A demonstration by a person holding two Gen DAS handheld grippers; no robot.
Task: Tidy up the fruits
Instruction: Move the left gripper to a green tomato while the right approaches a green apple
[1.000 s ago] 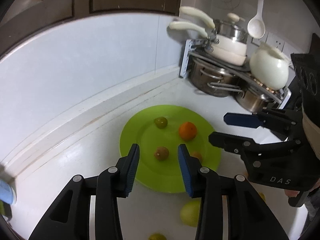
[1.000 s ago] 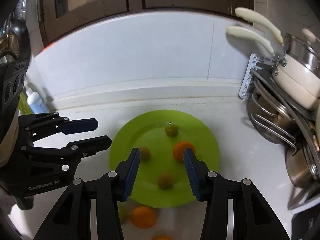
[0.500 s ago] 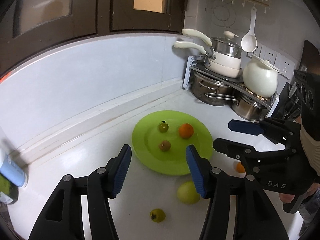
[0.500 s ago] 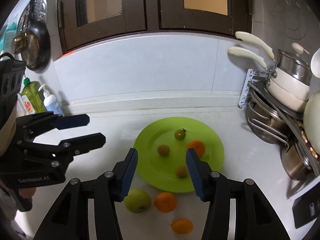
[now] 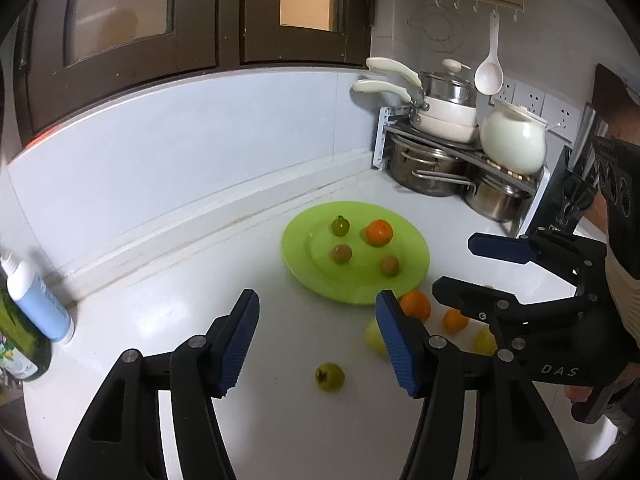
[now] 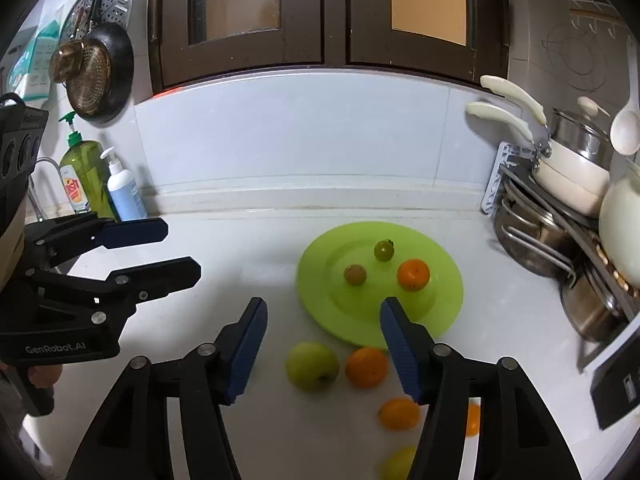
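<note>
White kitchen counter (image 5: 168,320), round lime-green plastic plate (image 5: 416,248) bearing four small fruits.
Left gripper (image 5: 316,338) and right gripper (image 6: 322,344) wide, empty; small green tomato (image 5: 329,376) only in left view, green soap bottle (image 6: 86,178) clear only in right.

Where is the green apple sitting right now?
The green apple lies on the white counter, off the green plate, just beside its near rim, with an orange right next to it.

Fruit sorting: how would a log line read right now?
left gripper open, empty | right gripper open, empty | plate: four fruits | counter: fruits loose
</note>
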